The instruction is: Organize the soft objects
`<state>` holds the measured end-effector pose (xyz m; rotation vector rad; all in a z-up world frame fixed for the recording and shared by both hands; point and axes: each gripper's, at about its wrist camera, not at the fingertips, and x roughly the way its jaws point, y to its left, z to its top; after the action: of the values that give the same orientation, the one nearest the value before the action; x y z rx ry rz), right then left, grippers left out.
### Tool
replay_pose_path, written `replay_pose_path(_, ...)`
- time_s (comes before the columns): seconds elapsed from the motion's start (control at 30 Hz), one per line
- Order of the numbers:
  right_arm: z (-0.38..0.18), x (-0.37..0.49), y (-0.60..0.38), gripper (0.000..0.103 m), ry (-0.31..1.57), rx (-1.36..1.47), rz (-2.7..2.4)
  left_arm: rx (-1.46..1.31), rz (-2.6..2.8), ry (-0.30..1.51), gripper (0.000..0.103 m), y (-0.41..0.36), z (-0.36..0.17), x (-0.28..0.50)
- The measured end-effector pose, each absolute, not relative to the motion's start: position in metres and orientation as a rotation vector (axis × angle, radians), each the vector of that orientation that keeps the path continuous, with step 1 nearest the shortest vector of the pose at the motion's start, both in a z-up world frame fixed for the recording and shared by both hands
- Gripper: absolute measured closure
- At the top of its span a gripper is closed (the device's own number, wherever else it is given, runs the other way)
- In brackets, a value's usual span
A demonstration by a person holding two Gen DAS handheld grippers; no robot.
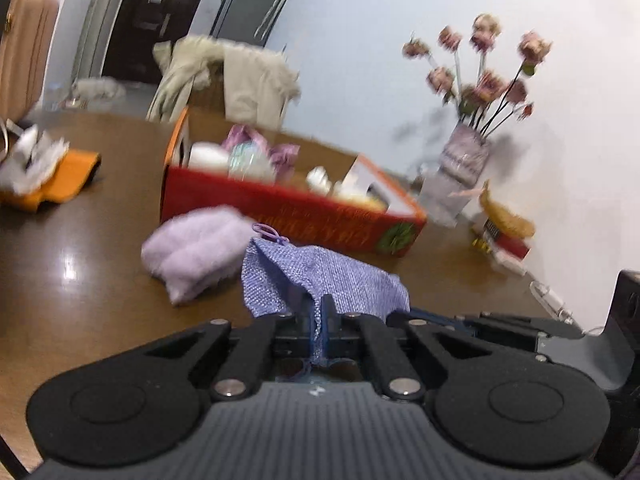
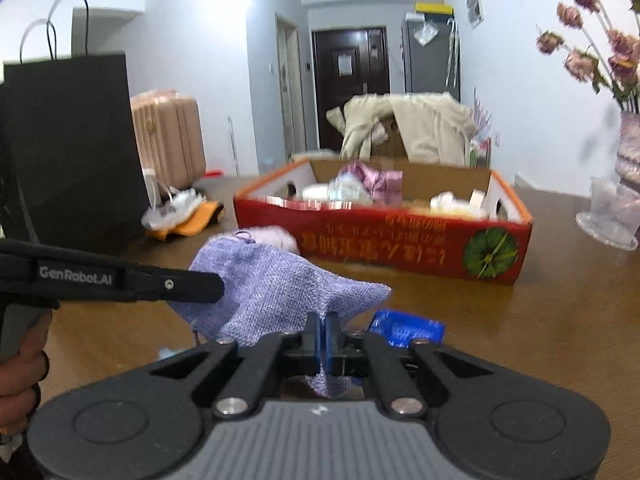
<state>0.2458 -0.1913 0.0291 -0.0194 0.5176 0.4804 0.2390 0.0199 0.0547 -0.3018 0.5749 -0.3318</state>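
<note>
While both grippers pinch the same cloth pouch, each camera catches things the other misses.

Left gripper [image 1: 322, 312]: jaws pressed together on one edge of the purple woven pouch [image 1: 316, 276]; a strip of the weave runs down between the pads.

Right gripper [image 2: 323, 328]: jaws likewise clamped on the pouch [image 2: 276, 288], fabric bunched below the fingers.

Pouch position: lifted off the brown table [image 1: 80, 240], in front of the red cardboard box [image 2: 400, 240].

Pouch direction: its long axis runs away from the grippers toward the box, drawstring loop [image 1: 267, 234] at the far end.

Left view only: a fluffy lilac cloth [image 1: 196, 248] lying just beyond the pouch, mostly hidden in the right view; a banana [image 1: 506, 216] beside the vase [image 1: 460, 164].

Right view only: a blue packet [image 2: 408, 328] on the table near the fingers, a black paper bag [image 2: 68, 148], a hand [image 2: 20, 384] on the left gripper's handle.

Both views: the box holds blurred packets and bottles.
</note>
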Motion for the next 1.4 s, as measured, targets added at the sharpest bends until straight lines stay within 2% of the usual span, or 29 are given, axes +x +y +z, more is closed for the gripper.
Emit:
replay_pose_path(0.13,0.06,0.261,-0.199,0.101,0.451,-0.027,0.509,-0.282,-0.354,0.508,0.1,0.016,0.095,0.264)
replay_pose_path(0.27,0.095,0.322,-0.21,0.101,0.414,-0.056,0.512,-0.291,-0.413,0.517,0.1,0.012,0.116,0.342)
replay_pose_path(0.47,0.092,0.477,-0.204,0.101,0.63,-0.134,0.444,-0.31,-0.366,0.709,0.1,-0.008,0.08,0.48)
replay_pose_path(0.63,0.051,0.549,-0.184,0.1,0.812,-0.165,0.407,-0.203,-0.314,0.793,0.097,-0.022,0.045,0.515)
replay_pose_path(0.67,0.045,0.554,-0.182,0.1,0.839,-0.184,0.403,-0.203,-0.31,0.799,0.095,-0.021,0.042,0.515)
replay_pose_path(0.7,0.041,0.556,-0.181,0.101,0.849,-0.191,0.404,-0.204,-0.31,0.798,0.088,-0.019,0.041,0.512)
replay_pose_path(0.73,0.042,0.555,-0.18,0.101,0.849,-0.19,0.398,-0.208,-0.311,0.784,0.075,-0.015,0.041,0.504)
replay_pose_path(0.8,0.046,0.553,-0.179,0.092,0.832,-0.188,0.385,-0.207,-0.312,0.75,0.06,-0.01,0.047,0.491)
replay_pose_path(0.87,0.053,0.548,-0.182,0.068,0.787,-0.185,0.375,-0.201,-0.311,0.71,0.059,-0.006,0.058,0.475)
replay_pose_path(0.9,0.057,0.544,-0.184,0.063,0.773,-0.183,0.364,-0.201,-0.31,0.692,0.059,-0.004,0.064,0.468)
replay_pose_path(1.0,0.082,0.524,-0.198,0.059,0.694,-0.148,0.347,-0.174,-0.303,0.616,0.059,0.003,0.09,0.438)
replay_pose_path(1.07,0.1,0.503,-0.206,0.053,0.639,-0.134,0.33,-0.158,-0.311,0.549,0.058,0.01,0.109,0.412)
replay_pose_path(1.13,0.12,0.475,-0.214,0.046,0.579,-0.124,0.317,-0.159,-0.328,0.491,0.048,0.018,0.123,0.387)
replay_pose_path(1.27,0.15,0.42,-0.223,0.045,0.478,-0.115,0.308,-0.133,-0.294,0.422,0.039,0.03,0.138,0.335)
replay_pose_path(1.33,0.159,0.386,-0.227,0.041,0.417,-0.092,0.304,-0.105,-0.268,0.366,0.023,0.032,0.141,0.304)
replay_pose_path(1.4,0.16,0.351,-0.23,0.037,0.379,-0.064,0.318,-0.07,-0.248,0.313,0.022,0.03,0.14,0.274)
